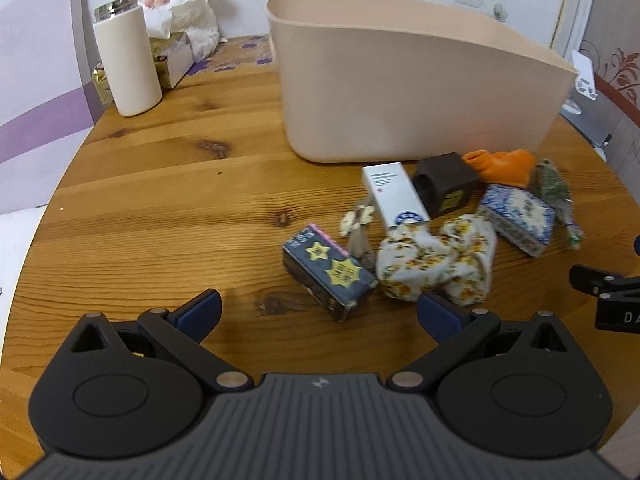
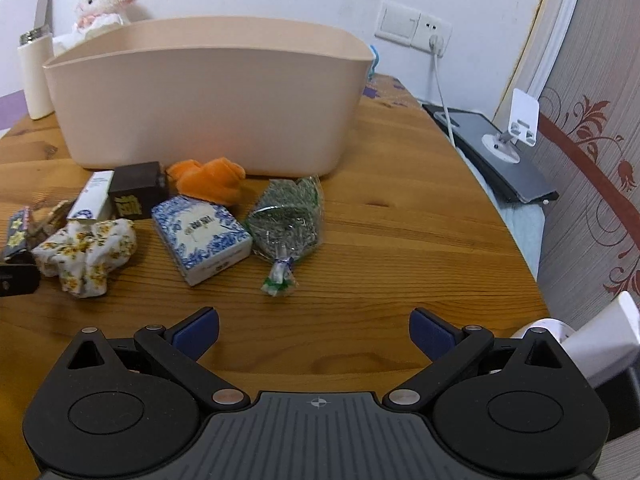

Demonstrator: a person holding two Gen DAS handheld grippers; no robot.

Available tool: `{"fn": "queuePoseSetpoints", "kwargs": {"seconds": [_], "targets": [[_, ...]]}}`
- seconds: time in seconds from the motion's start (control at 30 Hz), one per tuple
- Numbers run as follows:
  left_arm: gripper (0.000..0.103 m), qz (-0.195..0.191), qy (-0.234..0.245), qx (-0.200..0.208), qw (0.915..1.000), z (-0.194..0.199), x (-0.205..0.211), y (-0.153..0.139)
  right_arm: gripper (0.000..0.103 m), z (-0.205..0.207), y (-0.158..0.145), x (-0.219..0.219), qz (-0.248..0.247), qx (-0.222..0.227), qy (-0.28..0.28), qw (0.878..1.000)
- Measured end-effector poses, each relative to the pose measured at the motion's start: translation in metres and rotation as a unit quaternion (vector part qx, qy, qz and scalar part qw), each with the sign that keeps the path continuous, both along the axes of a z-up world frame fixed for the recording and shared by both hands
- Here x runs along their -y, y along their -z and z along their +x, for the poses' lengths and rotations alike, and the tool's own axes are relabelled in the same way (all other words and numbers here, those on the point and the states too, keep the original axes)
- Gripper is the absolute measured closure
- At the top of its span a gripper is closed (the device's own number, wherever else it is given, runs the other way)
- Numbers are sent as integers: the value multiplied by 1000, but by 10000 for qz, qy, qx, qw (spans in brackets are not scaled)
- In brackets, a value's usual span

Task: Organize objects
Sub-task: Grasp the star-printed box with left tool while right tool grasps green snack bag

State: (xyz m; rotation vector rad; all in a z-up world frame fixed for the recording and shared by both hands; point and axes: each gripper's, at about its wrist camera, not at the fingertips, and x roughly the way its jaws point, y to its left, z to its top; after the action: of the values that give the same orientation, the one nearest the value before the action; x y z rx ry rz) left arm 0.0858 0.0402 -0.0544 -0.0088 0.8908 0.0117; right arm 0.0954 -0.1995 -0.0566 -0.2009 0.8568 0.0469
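A beige plastic bin (image 1: pixel 400 92) (image 2: pixel 208 96) stands at the back of the wooden table (image 1: pixel 160 200). In front of it lie a dark star-printed box (image 1: pixel 328 276), a white carton (image 1: pixel 394 196), a dark brown box (image 1: pixel 446 184) (image 2: pixel 138 196), an orange cloth (image 1: pixel 502 166) (image 2: pixel 208 178), a blue-and-white box (image 1: pixel 518 218) (image 2: pixel 202 236), a floral cloth (image 1: pixel 436 264) (image 2: pixel 86 256) and a clear bag of green bits (image 2: pixel 286 224). My left gripper (image 1: pixel 318 312) is open and empty, just short of the star-printed box. My right gripper (image 2: pixel 314 330) is open and empty, short of the bag.
A cream tumbler (image 1: pixel 128 60), a tissue box (image 1: pixel 174 56) and a plush lamb (image 1: pixel 176 0) stand at the table's back left. A wall socket with a cord (image 2: pixel 436 44) and a grey device with a white stand (image 2: pixel 504 148) lie off the table's right edge.
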Motion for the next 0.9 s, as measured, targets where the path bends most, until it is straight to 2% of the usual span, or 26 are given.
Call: {"fn": "queuePoseSetpoints", "kwargs": {"seconds": [0.13, 0.37, 0.47, 0.53, 0.57, 0.6, 0.63, 0.67, 0.73, 0.8, 0.9], "targets": [[0, -106, -32, -135, 9998, 10, -6, 6, 2, 12, 8, 0, -48, -30, -19, 10000], [0, 70, 48, -39, 10000, 22, -2, 9, 2, 33, 12, 3, 15, 110, -92, 9999], [0, 66, 63, -37, 10000, 26, -2, 9, 9, 40, 13, 2, 62, 198, -176, 9996], [2, 43, 63, -21, 10000, 28, -3, 9, 22, 44, 12, 1, 153, 229, -192, 9994], [11, 66, 67, 17, 10000, 27, -4, 8, 26, 45, 11, 0, 214, 235, -209, 9993], [16, 58, 97, 68, 9999, 26, -5, 6, 36, 46, 10, 0, 285, 224, -234, 9991], [27, 50, 104, 72, 9999, 26, -6, 4, 46, 46, 10, -1, 350, 224, -254, 9988], [37, 32, 105, 61, 9999, 26, -7, 2, 50, 45, 9, -1, 402, 227, -269, 9986], [49, -9, 109, 50, 9999, 25, -9, -1, 70, 42, 9, -4, 472, 232, -336, 9981], [49, -134, 116, 33, 9998, 25, -14, -2, 84, 41, 10, -6, 448, 240, -368, 9980], [49, -118, 127, 20, 9998, 21, -14, -2, 91, 35, 10, -6, 399, 265, -341, 9983]]}}
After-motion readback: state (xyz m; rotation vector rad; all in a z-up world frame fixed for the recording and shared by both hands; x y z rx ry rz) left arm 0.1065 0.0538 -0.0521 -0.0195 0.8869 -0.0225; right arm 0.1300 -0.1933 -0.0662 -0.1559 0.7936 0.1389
